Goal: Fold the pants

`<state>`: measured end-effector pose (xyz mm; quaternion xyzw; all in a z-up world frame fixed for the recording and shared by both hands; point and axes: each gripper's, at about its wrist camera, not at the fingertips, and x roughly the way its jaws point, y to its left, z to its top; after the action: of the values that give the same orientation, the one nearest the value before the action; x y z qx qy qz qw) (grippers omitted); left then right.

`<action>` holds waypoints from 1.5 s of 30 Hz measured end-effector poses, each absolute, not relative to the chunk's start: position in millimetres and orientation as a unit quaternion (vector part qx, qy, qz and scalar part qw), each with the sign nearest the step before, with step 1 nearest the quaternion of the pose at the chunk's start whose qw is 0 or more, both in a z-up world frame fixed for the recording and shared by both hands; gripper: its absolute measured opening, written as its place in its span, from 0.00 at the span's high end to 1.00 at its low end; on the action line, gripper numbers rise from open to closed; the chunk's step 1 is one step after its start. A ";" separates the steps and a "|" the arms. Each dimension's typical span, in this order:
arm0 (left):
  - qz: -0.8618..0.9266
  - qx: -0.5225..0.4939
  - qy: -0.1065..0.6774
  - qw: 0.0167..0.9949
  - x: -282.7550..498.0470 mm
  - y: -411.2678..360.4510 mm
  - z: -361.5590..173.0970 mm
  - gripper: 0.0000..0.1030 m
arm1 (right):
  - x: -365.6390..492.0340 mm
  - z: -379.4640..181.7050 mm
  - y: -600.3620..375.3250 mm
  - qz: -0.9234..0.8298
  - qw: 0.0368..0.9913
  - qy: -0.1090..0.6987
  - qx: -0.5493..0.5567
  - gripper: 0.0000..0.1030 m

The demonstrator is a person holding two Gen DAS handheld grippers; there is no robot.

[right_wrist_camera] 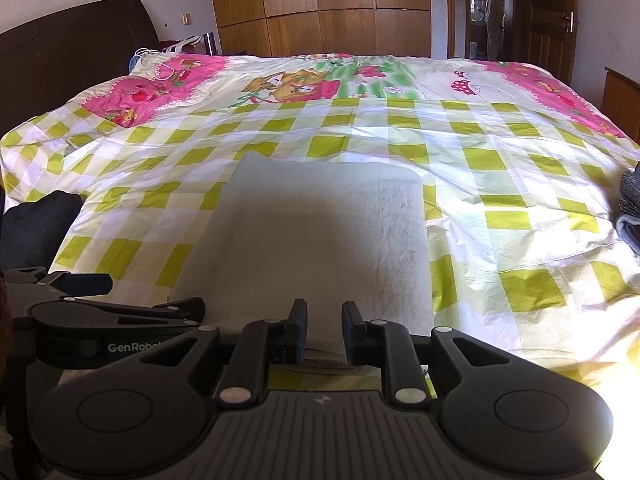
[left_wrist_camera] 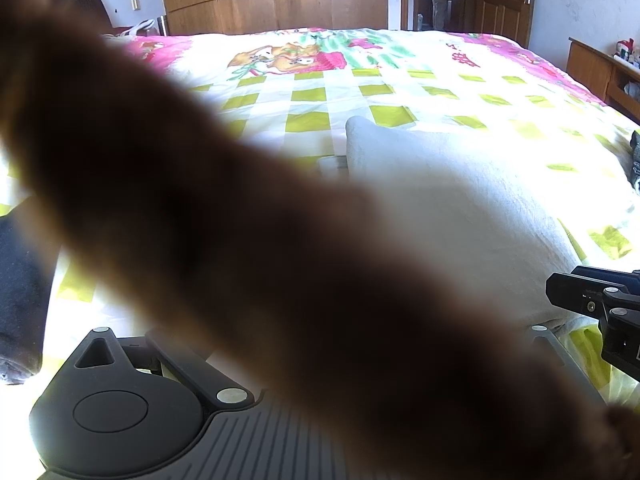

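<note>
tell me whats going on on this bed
A person with a gripper in each hand is folding pale pants on a bed with a checked cover. The pants already lie folded in a neat rectangle. The right gripper sits at their near edge, jaws partly apart with the cloth between them. The left gripper is beside the pants, open. Something brown and blurred blocks most of the left wrist view.

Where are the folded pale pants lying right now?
In the right wrist view the folded pale pants lie centred on the checked bedspread, just beyond the right gripper, between dark clothes and grey clothes.
</note>
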<state>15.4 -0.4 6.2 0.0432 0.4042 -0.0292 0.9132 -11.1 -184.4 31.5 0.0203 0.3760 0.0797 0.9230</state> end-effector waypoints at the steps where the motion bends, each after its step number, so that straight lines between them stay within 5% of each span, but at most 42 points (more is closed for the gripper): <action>1: -0.028 0.044 0.402 0.914 14.8 -0.6 6.5 0.04 | -11.2 31.3 -184.0 0.079 0.923 0.376 0.019 0.67; 45: -0.007 0.052 0.408 0.911 -4.3 -1.5 17.4 0.02 | -16.1 34.4 -178.3 0.060 0.918 0.392 0.008 0.66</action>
<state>-4.3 -1.5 17.4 0.0520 0.4083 -0.0073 0.9113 -16.1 -178.3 34.4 0.0084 0.3921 0.0598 0.9179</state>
